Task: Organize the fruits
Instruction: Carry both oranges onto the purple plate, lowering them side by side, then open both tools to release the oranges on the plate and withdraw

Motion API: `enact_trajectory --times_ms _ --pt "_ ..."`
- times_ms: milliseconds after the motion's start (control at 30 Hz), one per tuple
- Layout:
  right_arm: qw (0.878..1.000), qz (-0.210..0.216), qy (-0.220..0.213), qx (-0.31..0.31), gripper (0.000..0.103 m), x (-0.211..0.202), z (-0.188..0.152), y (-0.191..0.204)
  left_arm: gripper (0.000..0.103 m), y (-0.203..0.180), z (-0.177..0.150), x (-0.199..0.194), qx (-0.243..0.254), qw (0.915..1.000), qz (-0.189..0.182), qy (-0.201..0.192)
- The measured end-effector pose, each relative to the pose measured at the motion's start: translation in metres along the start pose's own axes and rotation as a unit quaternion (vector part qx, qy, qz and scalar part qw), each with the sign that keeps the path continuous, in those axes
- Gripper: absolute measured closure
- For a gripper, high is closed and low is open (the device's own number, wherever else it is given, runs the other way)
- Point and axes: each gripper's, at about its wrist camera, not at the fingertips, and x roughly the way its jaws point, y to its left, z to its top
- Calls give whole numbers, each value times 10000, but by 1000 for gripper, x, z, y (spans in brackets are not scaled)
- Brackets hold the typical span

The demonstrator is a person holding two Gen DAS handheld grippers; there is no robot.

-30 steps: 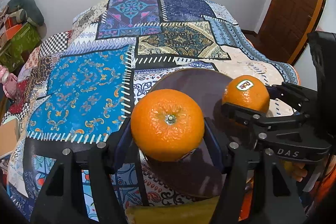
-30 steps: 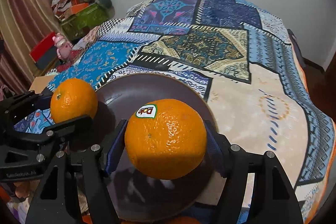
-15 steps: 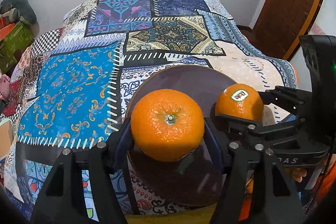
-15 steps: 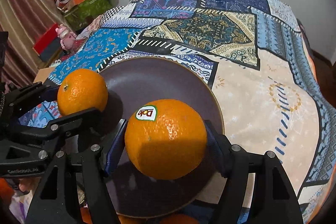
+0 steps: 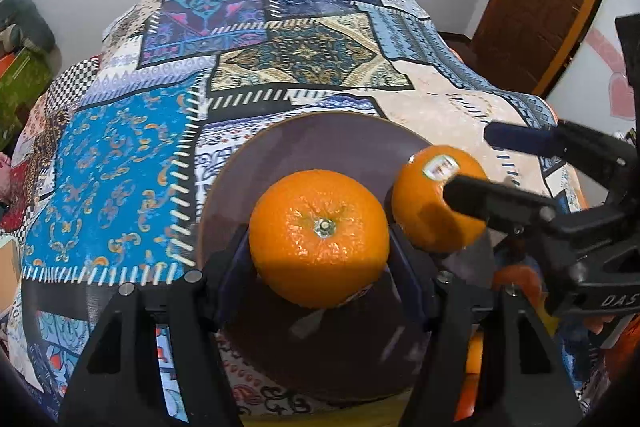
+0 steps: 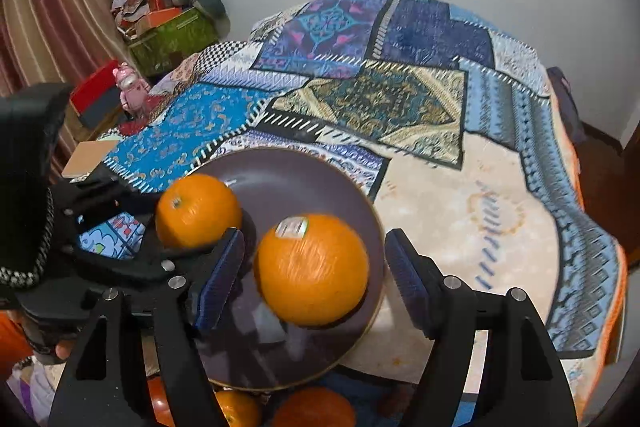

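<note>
Released since the earlier frames, the stickered orange now sits on the dark plate with clear gaps between it and both blue pads of the right hand-held gripper; a second ago those pads pressed its sides. The jaws stand open around the fruit, touching neither flank.

The left hand-held gripper is closed on the stem-up orange, pads against both sides, and holds it above the near part of the plate. Whether this fruit already rests on the plate or hangs just above it cannot be told.

The plate lies on a patchwork bedspread, near the front edge of the bed. More oranges show below the plate's near rim in the right wrist view, so the task appears partly done.

Risks noted:
- The released orange lies close to the plate's right rim. A knock from a pad as the right hand-held gripper draws back could roll it off onto the bedspread.
- The plate rests on soft bedding, likely not level. Weight set down off-centre could tip it and send both fruits rolling.
- The two oranges are near each other. Setting the left one down carelessly could push the stickered one outward.
</note>
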Motion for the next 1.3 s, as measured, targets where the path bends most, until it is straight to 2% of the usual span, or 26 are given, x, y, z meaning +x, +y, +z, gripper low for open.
enact_trajectory --times_ms 267,433,667,800,933,1067,1300 --pt "9998 -98 -107 125 33 -7 -4 -9 38 -6 1 12 21 9998 59 208" --pt "9997 -79 -115 214 33 -9 -10 -12 34 -10 3 -11 130 9995 107 -276" --pt "9992 -199 -281 224 33 -29 -19 -9 32 -7 4 -44 -17 9986 82 -530" --pt "9987 -302 -376 164 33 -42 -25 -4 30 -3 -4 -66 -43 9974 192 -688" --pt "9980 -392 -480 144 28 -57 -35 0 25 0 -18 -86 -87 9967 259 -763" --pt "9976 -436 -510 157 28 -68 -46 4 15 4 -32 -100 -151 9963 266 -807" --pt "9973 -404 -503 344 27 -82 -67 4 14 7 -63 -112 -255 9966 343 -706"
